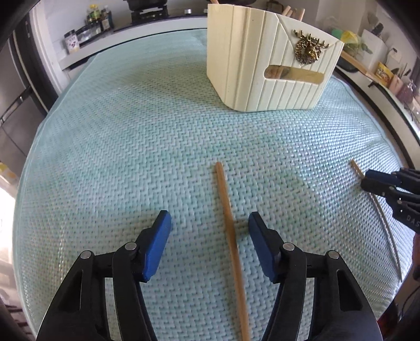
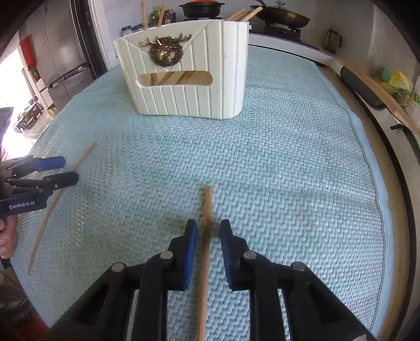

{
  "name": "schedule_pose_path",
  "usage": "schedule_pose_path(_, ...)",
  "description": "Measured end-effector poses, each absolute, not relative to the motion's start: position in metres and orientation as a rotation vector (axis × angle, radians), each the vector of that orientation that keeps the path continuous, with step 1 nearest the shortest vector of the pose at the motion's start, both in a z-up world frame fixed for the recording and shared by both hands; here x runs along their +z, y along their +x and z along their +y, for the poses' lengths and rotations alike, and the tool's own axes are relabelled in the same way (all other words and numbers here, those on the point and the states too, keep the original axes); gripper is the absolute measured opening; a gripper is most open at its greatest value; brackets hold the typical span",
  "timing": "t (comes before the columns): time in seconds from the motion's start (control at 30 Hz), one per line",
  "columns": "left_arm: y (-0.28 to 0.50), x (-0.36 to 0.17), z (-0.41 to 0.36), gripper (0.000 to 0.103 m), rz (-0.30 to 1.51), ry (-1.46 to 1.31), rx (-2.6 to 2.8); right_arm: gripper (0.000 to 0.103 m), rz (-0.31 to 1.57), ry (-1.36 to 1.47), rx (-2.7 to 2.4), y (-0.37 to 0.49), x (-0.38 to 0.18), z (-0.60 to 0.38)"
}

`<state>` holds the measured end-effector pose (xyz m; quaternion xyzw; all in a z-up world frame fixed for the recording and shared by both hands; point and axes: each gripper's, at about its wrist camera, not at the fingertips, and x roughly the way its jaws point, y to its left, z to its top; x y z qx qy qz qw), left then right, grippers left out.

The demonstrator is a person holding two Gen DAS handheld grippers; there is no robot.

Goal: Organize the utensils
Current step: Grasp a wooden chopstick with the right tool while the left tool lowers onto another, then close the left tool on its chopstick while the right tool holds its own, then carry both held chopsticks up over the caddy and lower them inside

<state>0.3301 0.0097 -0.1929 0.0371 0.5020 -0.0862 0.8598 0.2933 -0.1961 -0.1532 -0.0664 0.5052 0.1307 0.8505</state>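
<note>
Two wooden chopsticks lie on a pale green woven mat. In the left wrist view, one chopstick lies between the wide-open jaws of my left gripper, touching neither pad. In the right wrist view, the other chopstick lies between the jaws of my right gripper, which stand narrowly apart around it. A cream ribbed utensil holder with a brass deer ornament stands at the far side and shows too in the right wrist view; several wooden sticks rise from it.
The mat covers the counter. The right gripper shows at the right edge of the left view; the left gripper at the left of the right view. A stove with pans, spice jars and a fridge stand beyond.
</note>
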Motion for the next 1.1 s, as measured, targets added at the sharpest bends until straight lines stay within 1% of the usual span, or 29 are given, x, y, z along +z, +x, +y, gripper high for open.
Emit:
schedule_pose_path(0.03, 0.334, -0.192, 0.007, 0.056, 1.056, 0.084, -0.186, 0.017, 1.073, -0.138, 0.282, 0.299, -0.153, -0.196)
schedule_pose_path(0.07, 0.338, -0.192, 0.004, 0.053, 1.059, 0.089, -0.196, 0.014, 1.082, -0.138, 0.288, 0.305, -0.153, -0.195)
schedule_pose_path(0.13, 0.344, -0.191, -0.001, 0.032, 1.059, 0.104, -0.208, 0.006, 1.095, -0.129, 0.3, 0.315, -0.154, -0.195)
schedule_pose_path(0.17, 0.347, -0.19, -0.004, 0.025, 1.061, 0.102, -0.22, 0.006, 1.103, -0.116, 0.308, 0.319, -0.155, -0.196)
schedule_pose_path(0.2, 0.349, -0.19, -0.005, 0.01, 1.066, 0.092, -0.232, 0.006, 1.105, -0.101, 0.312, 0.324, -0.155, -0.197)
schedule_pose_path(0.23, 0.351, -0.19, -0.006, 0.006, 1.071, 0.086, -0.234, 0.006, 1.108, -0.088, 0.313, 0.327, -0.155, -0.198)
schedule_pose_path(0.43, 0.345, -0.178, 0.001, 0.004, 1.037, 0.028, -0.233, 0.006, 1.044, 0.029, 0.334, 0.327, -0.143, -0.215)
schedule_pose_path(0.83, 0.29, -0.054, 0.031, 0.004, 0.745, -0.055, -0.281, 0.006, 0.731, 0.092, 0.406, 0.271, -0.04, -0.226)
schedule_pose_path(1.1, 0.274, -0.024, 0.032, 0.004, 0.633, -0.098, -0.311, 0.006, 0.568, 0.056, 0.428, 0.226, 0.01, -0.217)
